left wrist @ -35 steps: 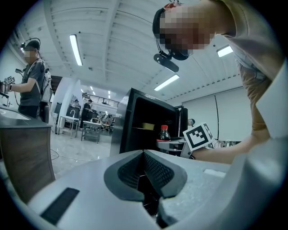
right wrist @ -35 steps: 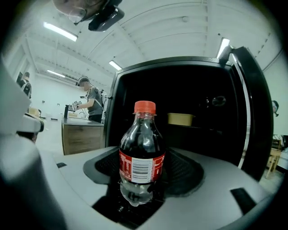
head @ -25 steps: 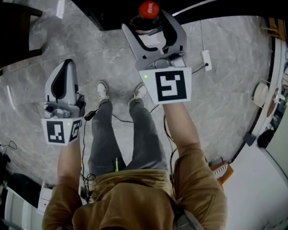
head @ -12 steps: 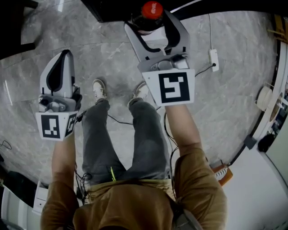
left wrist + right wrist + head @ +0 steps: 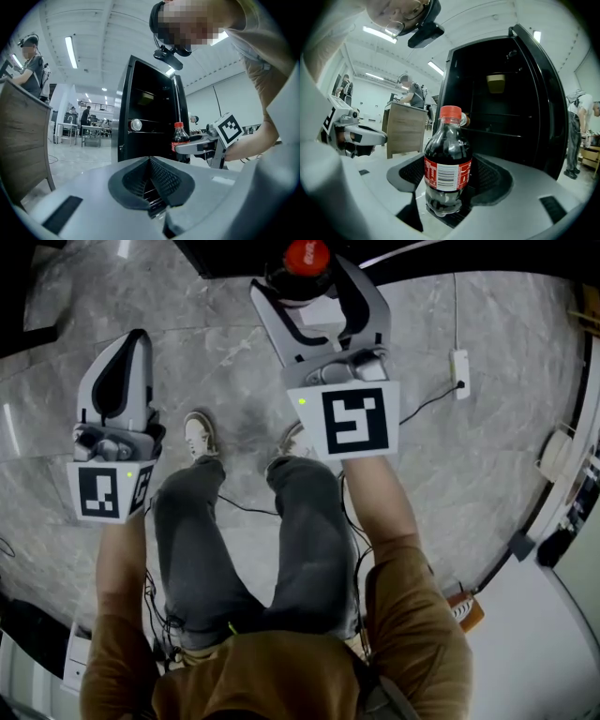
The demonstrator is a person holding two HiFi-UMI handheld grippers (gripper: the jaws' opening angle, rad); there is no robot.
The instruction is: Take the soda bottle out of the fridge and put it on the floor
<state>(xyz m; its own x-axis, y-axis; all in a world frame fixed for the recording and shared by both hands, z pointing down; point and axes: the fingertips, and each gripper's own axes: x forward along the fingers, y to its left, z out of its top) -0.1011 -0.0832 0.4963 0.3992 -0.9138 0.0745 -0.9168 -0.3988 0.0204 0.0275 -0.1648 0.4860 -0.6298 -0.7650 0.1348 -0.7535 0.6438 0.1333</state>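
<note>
One gripper loaded, one idle. Clamped upright in the right gripper [image 5: 309, 292]: the soda bottle [image 5: 446, 164], dark cola under a red cap, with the padded jaws pressing on the red label band at mid-body. Held in the air just in front of the open black fridge [image 5: 501, 117], well above the grey marble floor [image 5: 234, 352]; not yet set down. Probably moderate in weight, being filled nearly to the neck. Stiff enough while sealed, but smooth, round plastic, perhaps cold and damp from the fridge, so liable to slip or twist in a light pinch. Best taken exactly there, around the straight labelled waist, not by the tapering neck or the cap. Stands on a small base, so calls for lowering it vertical and letting go only once it is flat on the stone. Right forearm stretched forward from the shoulder, gripper pointing away from the body, marker cube [image 5: 352, 418] facing up, bottle at the far end. Left gripper [image 5: 136, 343] closed on nothing, pads meeting in a point, held out beside the left leg [image 5: 192, 540], pointing the same way, well apart from the bottle and taking no part.
</note>
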